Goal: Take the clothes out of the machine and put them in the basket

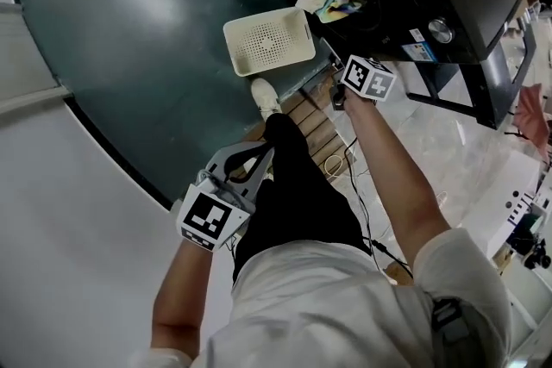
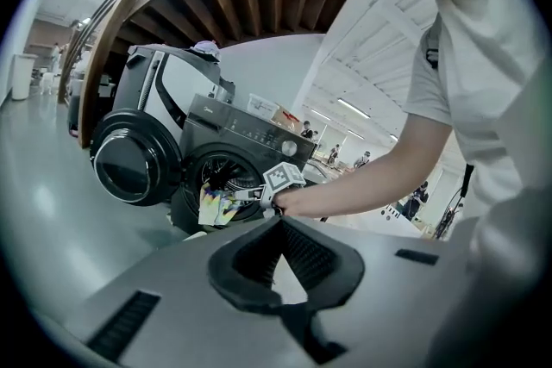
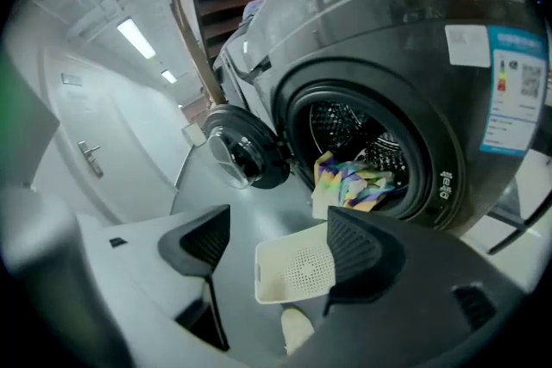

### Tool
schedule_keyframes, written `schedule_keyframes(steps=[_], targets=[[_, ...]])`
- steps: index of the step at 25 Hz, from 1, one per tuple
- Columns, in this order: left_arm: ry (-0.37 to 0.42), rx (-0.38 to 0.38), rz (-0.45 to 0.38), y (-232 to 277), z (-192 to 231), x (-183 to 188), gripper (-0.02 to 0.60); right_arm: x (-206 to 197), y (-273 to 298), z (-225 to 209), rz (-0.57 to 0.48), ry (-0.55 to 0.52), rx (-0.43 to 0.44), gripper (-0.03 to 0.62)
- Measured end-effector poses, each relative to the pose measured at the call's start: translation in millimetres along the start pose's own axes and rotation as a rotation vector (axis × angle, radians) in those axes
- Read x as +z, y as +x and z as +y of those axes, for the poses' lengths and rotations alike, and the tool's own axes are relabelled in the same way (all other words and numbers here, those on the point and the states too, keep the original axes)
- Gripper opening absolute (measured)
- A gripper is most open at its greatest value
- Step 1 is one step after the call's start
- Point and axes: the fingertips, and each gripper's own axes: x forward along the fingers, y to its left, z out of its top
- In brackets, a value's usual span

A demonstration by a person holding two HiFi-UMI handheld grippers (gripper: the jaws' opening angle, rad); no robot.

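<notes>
Overhead, the ceiling strips (image 3: 136, 39) are glaring at ten o'clock, the grey floor (image 1: 129, 4) is throwing back a soft sheen, and both gripper views are bending and darkening at their rims.

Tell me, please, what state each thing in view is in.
Washing machine: its door is swung open.
Colourful clothes: hanging out of the machine's opening, not gripped.
Basket: upright on the floor in front of the machine, empty.
Left gripper: jaws together, holding nothing.
Right gripper: jaws apart, nothing between them.
</notes>
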Motion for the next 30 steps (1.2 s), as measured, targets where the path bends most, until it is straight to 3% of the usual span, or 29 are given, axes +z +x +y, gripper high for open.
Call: schedule_keyframes(steps=[5, 15, 24, 30], targets=[[0.016, -0.06, 0.008, 47, 31, 12, -0.004, 11, 58, -53, -0.02, 0.098, -0.084, 0.35], [0.009, -0.135, 0.039, 111, 85, 14, -0.005, -6, 154, -143, 0.011, 0.308, -0.214, 0.434], [-0.006, -0.161, 0.065, 145, 120, 5, -0.004, -6, 218, -190, -0.017, 0.448, -0.29, 0.486], [-0.036, -0.164, 0.071, 160, 140, -7, -0.005, -5, 255, -218, -0.018, 0.479, -0.367, 0.522]])
